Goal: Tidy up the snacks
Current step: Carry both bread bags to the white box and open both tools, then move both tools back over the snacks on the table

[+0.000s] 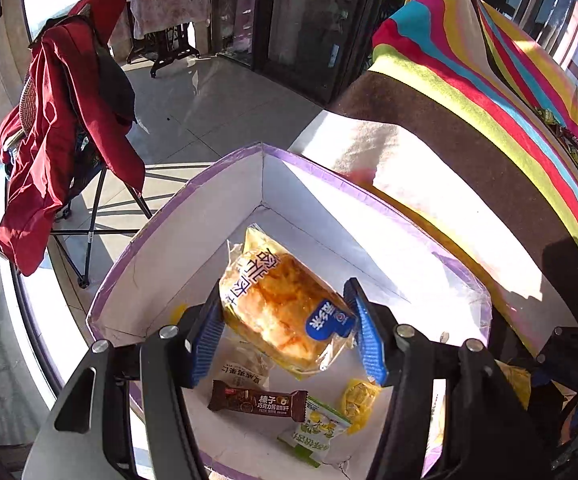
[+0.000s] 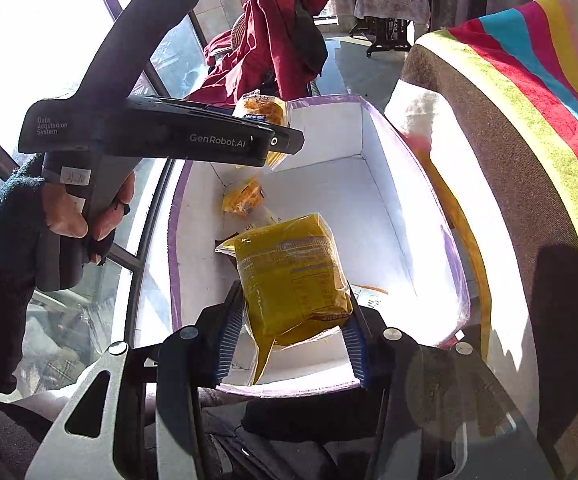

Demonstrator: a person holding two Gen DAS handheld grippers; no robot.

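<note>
The box (image 1: 193,200) was white inside, its rim edged in pale purple. Over the box, the left gripper (image 1: 285,330) showed blue ribbed pads on black fingers and held a bread packet (image 1: 285,308) of clear film with a yellow border, a blue label and a golden-brown bun. On the box floor lay a dark brown chocolate bar (image 1: 257,400), a white-and-green packet (image 1: 317,432) and a small yellow sweet (image 1: 357,400). The right gripper (image 2: 289,340), likewise black with blue pads, held a mustard-yellow packet (image 2: 293,276) above the box. Right of the box, a cloth (image 1: 489,92) carried brown, lime, red, turquoise, yellow and pink stripes. Beyond the box hung a deep red garment (image 1: 61,132).
</note>
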